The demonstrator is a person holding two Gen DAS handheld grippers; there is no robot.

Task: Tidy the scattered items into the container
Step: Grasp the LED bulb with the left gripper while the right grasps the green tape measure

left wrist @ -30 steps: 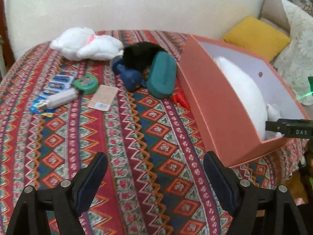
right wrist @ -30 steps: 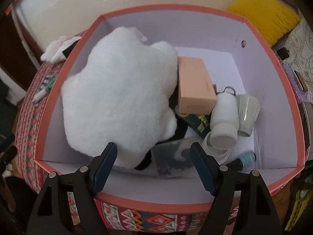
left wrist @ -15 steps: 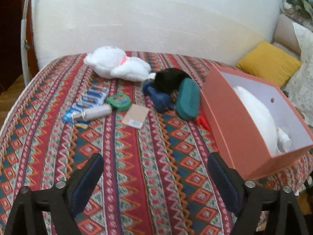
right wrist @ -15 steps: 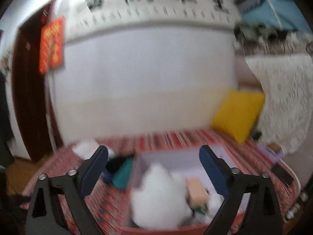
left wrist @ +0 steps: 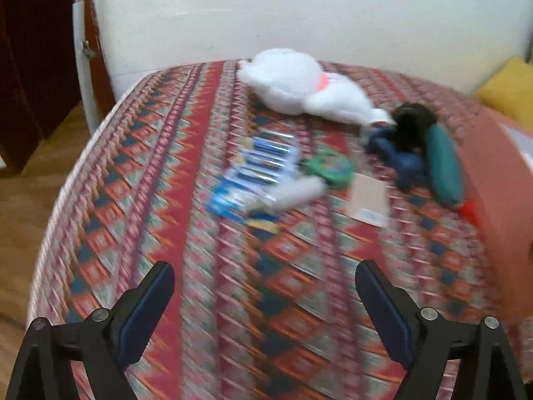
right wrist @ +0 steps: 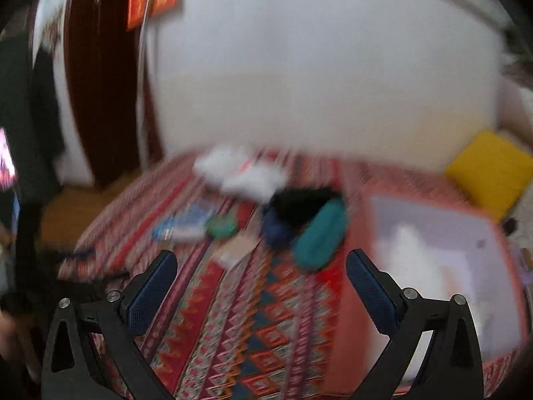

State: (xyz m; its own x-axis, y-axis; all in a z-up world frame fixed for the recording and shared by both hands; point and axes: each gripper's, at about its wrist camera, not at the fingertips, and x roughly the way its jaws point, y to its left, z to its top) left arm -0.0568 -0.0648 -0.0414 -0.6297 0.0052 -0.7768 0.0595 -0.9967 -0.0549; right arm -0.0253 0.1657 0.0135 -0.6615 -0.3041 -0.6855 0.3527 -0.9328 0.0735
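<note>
Both views are blurred by motion. The orange box (right wrist: 349, 266) stands at the right of the patterned table (left wrist: 233, 283) with a white plush (right wrist: 413, 256) inside. Scattered on the cloth lie a white plush toy (left wrist: 299, 83), a blue card pack (left wrist: 256, 166), a white tube (left wrist: 296, 193), a green round tin (left wrist: 329, 166), a tan card (left wrist: 368, 198), a blue dumbbell (left wrist: 399, 160), a black item (left wrist: 413, 123) and a teal case (left wrist: 443, 166). My left gripper (left wrist: 265, 286) is open and empty above the near cloth. My right gripper (right wrist: 261, 276) is open and empty, raised above the table.
A white wall runs behind the table. A yellow cushion (right wrist: 489, 170) lies at the far right on a sofa. A dark wooden door (right wrist: 100, 93) and wood floor (left wrist: 30, 173) are at the left, past the table's rounded edge.
My right gripper has lifted out of the box and swung left over the table. My left gripper has turned left toward the scattered items. Nothing was picked up.
</note>
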